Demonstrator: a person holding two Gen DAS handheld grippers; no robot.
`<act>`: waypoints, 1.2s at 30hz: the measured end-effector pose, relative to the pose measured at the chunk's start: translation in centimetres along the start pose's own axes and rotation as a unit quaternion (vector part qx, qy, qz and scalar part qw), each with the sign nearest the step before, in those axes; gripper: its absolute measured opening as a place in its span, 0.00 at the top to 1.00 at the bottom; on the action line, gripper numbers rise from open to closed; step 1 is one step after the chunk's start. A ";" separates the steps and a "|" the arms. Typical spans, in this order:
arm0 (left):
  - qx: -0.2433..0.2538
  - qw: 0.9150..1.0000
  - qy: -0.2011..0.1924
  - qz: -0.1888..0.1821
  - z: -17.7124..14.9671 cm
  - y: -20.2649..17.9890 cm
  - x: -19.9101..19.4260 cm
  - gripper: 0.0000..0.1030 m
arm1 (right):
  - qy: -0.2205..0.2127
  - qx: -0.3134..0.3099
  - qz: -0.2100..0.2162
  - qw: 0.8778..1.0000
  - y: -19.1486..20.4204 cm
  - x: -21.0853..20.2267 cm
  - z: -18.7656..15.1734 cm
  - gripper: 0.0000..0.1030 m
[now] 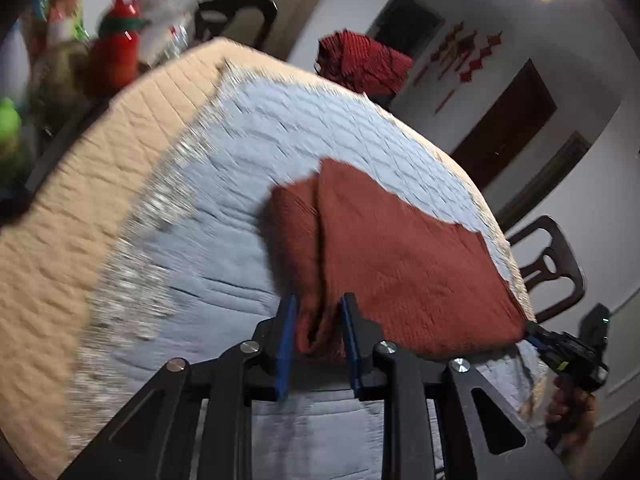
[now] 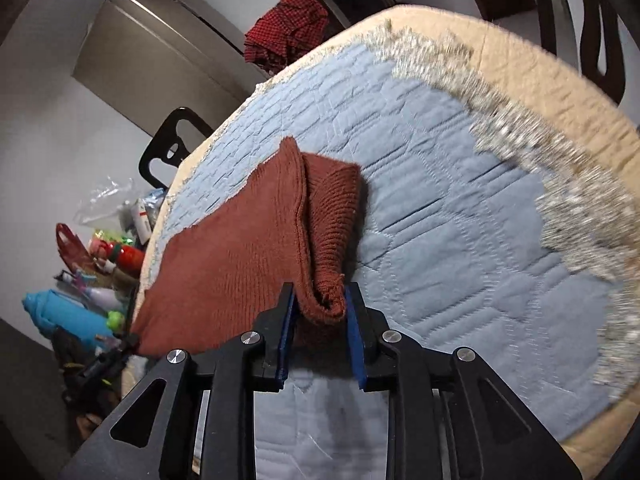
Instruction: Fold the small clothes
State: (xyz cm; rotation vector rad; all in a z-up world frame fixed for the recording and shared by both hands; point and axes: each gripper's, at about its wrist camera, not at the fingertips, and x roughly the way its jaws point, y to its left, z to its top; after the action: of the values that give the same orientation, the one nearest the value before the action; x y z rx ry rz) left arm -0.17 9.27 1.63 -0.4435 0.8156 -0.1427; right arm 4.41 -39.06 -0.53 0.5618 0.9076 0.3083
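Rust-brown knitted garment [image 1: 400,248] lies folded on a pale blue quilted cover [image 1: 224,216], with its near edge lifted off the surface and held at two corners. Left gripper [image 1: 318,306], black with blue pads, has the bunched left corner of the knit between its fingers [image 1: 286,344]; the fabric fills the narrow gap and touches both pads, so the jaws stand closed on the garment. Right gripper [image 2: 319,294], of the same build, holds the rolled right corner, ribbed cuff included, between its fingers [image 2: 285,332] in the same way. In the left wrist view the right gripper appears at the garment's far corner, with part of a hand [image 1: 568,412] on its handle. Around the blue cover runs a pale fringed border [image 2: 520,120], and beyond it a beige quilted surface [image 1: 80,184]. A red checked cloth bundle [image 2: 288,28] sits past the far edge. Dark wooden chairs [image 1: 552,264] stand beside the furniture, and assorted colourful clutter [image 2: 100,264] fills the side of the room.
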 end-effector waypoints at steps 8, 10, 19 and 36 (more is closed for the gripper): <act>0.034 0.998 -0.045 0.016 1.1 -1.3 -2.0 0.69 | -0.062 -0.091 -0.032 0.993 2.8 -2.6 -0.3 0.76; 0.048 0.998 -0.039 0.003 1.2 -2.7 -1.1 0.69 | -0.066 -0.116 -0.017 0.991 4.2 -1.8 -0.3 0.76; 0.083 0.997 0.002 0.004 0.9 -5.0 4.5 0.69 | -0.039 -0.123 -0.034 0.991 4.1 4.2 0.7 0.78; 0.074 0.997 -0.008 -0.006 1.6 -4.3 5.1 0.64 | -0.034 -0.121 -0.066 0.990 3.2 4.7 1.9 0.86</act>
State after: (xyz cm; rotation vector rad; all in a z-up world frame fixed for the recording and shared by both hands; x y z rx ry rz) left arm 4.67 4.42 1.09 -0.3091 0.7807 -0.2088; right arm 8.65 -34.85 -0.79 0.2856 0.8226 0.2722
